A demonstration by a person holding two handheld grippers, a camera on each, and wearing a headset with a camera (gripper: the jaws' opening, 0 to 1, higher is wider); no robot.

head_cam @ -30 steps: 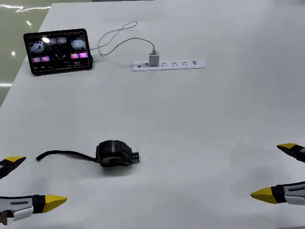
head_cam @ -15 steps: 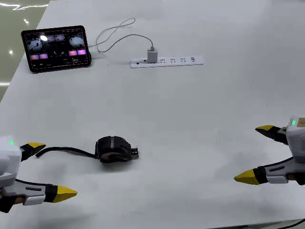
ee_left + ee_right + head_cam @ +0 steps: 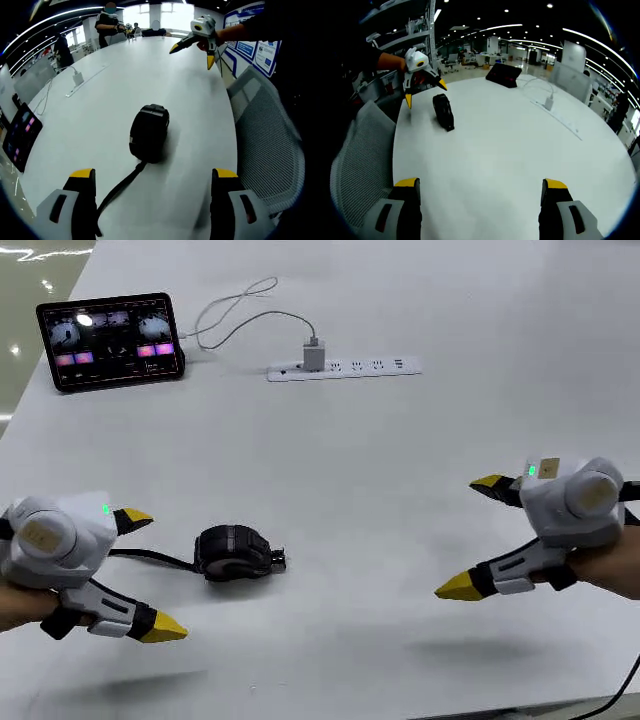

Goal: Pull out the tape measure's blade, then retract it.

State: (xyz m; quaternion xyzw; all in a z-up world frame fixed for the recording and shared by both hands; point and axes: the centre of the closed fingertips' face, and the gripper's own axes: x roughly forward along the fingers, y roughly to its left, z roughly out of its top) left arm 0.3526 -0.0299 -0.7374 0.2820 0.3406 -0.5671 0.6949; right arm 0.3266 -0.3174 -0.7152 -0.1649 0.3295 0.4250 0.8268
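We are holding the left tongs (image 3: 155, 575) spread wide, and the chunky black rubber-cased tape measure (image 3: 235, 553) is lying just ahead of their yellow tips on the smooth white tabletop (image 3: 380, 460). Its limp black wrist strap (image 3: 150, 558) is trailing back between them. The small metal blade hook (image 3: 282, 561) is pointing toward the right tongs (image 3: 468, 535), which are also spread and well apart from it.
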